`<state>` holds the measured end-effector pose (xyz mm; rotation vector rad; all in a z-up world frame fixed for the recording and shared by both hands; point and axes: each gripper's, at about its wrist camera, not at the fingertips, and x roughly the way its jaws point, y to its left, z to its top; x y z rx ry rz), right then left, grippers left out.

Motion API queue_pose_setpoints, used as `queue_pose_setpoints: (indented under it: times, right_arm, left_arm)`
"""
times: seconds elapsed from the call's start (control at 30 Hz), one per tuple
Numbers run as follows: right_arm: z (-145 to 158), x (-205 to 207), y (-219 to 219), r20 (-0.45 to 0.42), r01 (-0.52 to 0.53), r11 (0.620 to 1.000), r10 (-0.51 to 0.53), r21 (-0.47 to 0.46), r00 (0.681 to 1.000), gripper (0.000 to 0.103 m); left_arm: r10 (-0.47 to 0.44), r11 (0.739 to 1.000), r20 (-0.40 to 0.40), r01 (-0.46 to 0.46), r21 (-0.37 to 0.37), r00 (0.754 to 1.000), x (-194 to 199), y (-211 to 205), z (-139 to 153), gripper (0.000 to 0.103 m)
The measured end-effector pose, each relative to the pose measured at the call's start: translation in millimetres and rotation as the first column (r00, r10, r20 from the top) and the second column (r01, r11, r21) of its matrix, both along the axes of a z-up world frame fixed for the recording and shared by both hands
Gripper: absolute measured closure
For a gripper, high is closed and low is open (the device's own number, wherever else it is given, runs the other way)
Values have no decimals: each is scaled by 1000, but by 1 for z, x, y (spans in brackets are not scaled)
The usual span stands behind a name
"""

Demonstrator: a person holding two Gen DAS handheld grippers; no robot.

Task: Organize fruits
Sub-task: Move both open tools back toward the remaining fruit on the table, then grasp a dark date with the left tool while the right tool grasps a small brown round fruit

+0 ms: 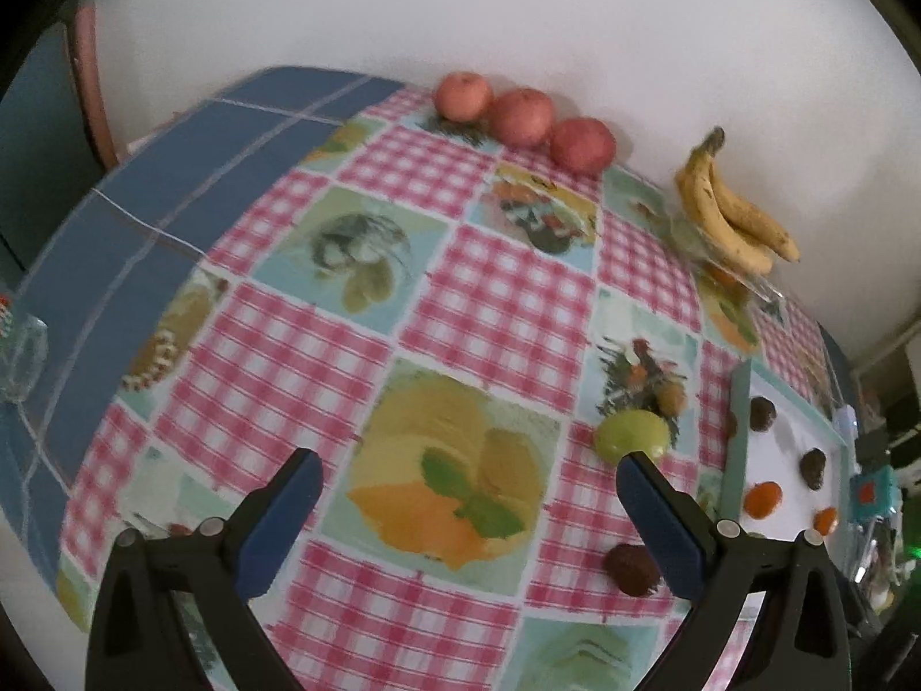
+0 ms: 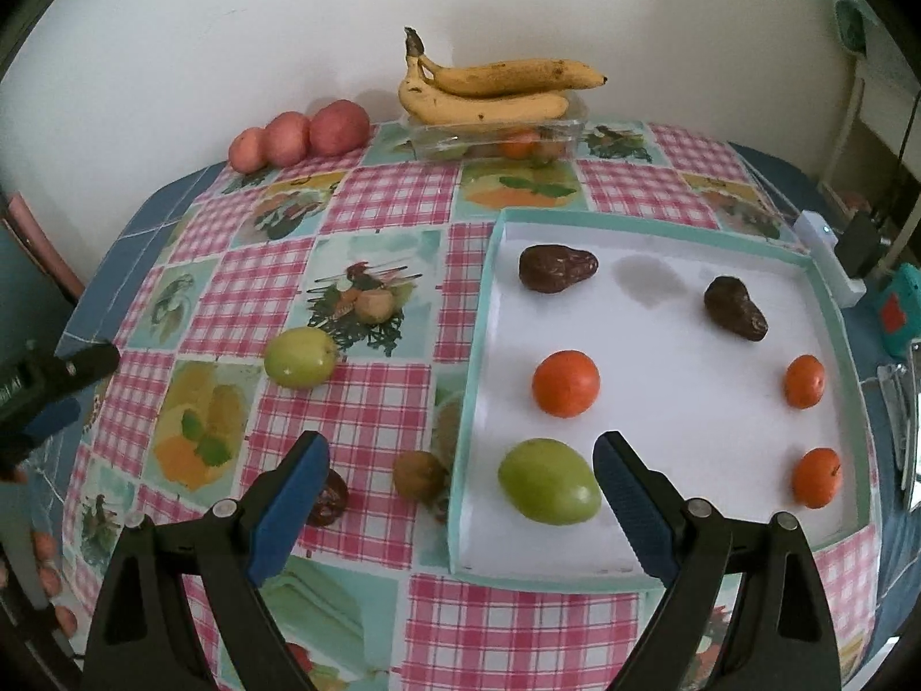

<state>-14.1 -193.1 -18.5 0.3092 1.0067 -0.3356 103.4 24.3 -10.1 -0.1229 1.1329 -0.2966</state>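
Checked tabletop point(image 2: 368, 391): green fruit point(image 2: 300, 365) lay loose, smooth, firm; I'd grip its middle. Left gripper point(image 1: 469, 495) and right gripper point(image 2: 460, 481) jaws apart, empty.

dark fruit point(image 2: 329, 505) half behind tool finger point(image 2: 290, 509)

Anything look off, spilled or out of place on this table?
Yes: a grey damp-looking stain marks the white floor of the tray between the two dark brown fruits. One green fruit and a few small brown ones still lie loose on the tablecloth. Nothing looks broken.
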Motion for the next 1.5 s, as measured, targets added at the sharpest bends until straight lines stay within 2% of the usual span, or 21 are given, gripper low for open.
queue_pose_setpoints:
  times: [0.13,0.3,0.5,0.6,0.73,0.83,0.97,1.1,1.27,1.5]
  right_arm:
    - [-6,-3,-12,-36,60,998,-60,-1,998,10]
    - [-15,-10,-29,-82,126,992,-125,8,989,10]
    - [-17,-21,-48,-89,181,983,-179,22,980,10]
    - [-19,-27,-58,-89,213,976,-209,41,974,10]
    - [-21,-30,-64,-93,232,971,-227,53,969,10]
    - [-21,-33,-68,-89,246,967,-240,61,967,10]
    - [-21,-36,-71,-87,261,963,-256,65,963,10]
    - [-22,-36,-71,-90,264,962,-257,66,962,10]
    - [-23,-36,-72,-94,269,961,-262,69,960,10]
    - [-23,-34,-70,-101,268,961,-261,67,960,10]
  left_arm:
    - [-36,999,-55,37,19,998,-3,-17,-16,0]
    - [-104,994,-136,106,4,985,-15,-45,-34,0]
    - [-219,975,-200,220,-18,955,-34,-83,-50,1]
    - [-257,965,-222,263,-6,940,-41,-97,-57,2]
    - [-286,951,-244,306,48,927,-47,-114,-69,2]
    - [-298,934,-217,330,136,930,-52,-126,-71,2]
    - [-307,914,-194,345,213,932,-58,-141,-75,2]
    - [-316,901,-181,355,251,931,-61,-154,-78,2]
    - [-320,904,-162,352,242,933,-57,-149,-71,22]
    - [-335,901,-149,363,237,930,-54,-137,-68,36]
